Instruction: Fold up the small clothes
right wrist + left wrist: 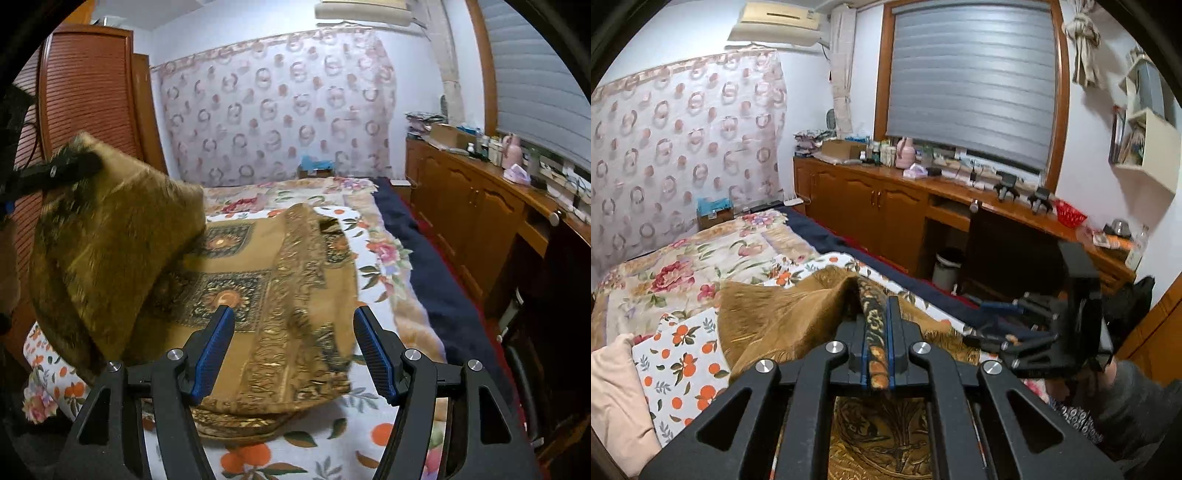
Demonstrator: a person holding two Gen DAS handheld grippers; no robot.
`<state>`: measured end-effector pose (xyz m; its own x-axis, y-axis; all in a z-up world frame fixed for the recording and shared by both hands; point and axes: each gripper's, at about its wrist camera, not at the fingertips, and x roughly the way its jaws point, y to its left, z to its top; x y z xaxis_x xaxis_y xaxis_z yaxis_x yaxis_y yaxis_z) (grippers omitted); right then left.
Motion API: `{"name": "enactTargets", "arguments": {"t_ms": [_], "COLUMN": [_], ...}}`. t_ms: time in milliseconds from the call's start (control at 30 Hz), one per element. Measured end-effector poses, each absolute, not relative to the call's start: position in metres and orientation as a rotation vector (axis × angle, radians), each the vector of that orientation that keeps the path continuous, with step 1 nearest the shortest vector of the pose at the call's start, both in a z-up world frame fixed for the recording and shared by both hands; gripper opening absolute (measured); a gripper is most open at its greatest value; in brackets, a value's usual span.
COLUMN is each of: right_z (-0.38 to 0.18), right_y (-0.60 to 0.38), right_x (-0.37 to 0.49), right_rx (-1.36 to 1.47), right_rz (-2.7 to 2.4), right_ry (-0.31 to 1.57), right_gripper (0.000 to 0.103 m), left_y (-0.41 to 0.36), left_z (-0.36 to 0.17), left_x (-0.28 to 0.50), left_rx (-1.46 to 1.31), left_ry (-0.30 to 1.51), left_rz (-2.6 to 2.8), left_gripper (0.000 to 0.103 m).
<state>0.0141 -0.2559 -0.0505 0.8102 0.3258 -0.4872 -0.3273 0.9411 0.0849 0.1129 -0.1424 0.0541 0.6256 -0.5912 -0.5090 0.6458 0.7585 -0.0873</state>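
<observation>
A gold-brown patterned cloth (258,280) with dark medallion squares lies on the floral bedspread (325,446). My left gripper (876,321) is shut on a folded edge of the cloth (783,314) and lifts it off the bed; in the right wrist view it shows at the upper left (70,166), holding a raised corner of the cloth. My right gripper (293,325) is open and empty, its blue pads either side of the cloth's near folded edge, just above it. In the left wrist view the right gripper (1015,328) is at the right, low over the bed.
A navy blanket (424,266) runs along the bed's right side. A long wooden cabinet (886,199) with bottles and boxes stands under the window. A pink pillow (613,398) lies at the bed's left. A wooden wardrobe (85,96) stands behind the raised corner.
</observation>
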Motion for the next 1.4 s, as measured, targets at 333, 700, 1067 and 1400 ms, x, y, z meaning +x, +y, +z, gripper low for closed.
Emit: {"name": "enactTargets", "arguments": {"t_ms": [333,700,1067,1400], "right_z": [-0.049,-0.053,-0.090,-0.047], "right_y": [-0.254,-0.218,-0.184,-0.208], "right_x": [0.018,0.040,0.091,0.097], "right_rx": [0.004,-0.112,-0.297,-0.259], "right_rz": [0.350,0.424,0.473,0.444], "right_ry": [0.529,0.552,0.732,0.597], "right_gripper": [0.069,0.069,0.040,0.005], "left_y": [-0.114,-0.053,-0.021,-0.020], "left_z": [0.031,0.007,-0.018,-0.030], "left_x": [0.110,0.103,0.108,0.108], "left_rx": [0.094,0.046,-0.023,-0.038], "left_ry": [0.561,0.556,0.586,0.604], "left_rz": [-0.654,-0.457,-0.406,-0.403], "left_gripper": [0.079,0.079,0.079,0.079]}}
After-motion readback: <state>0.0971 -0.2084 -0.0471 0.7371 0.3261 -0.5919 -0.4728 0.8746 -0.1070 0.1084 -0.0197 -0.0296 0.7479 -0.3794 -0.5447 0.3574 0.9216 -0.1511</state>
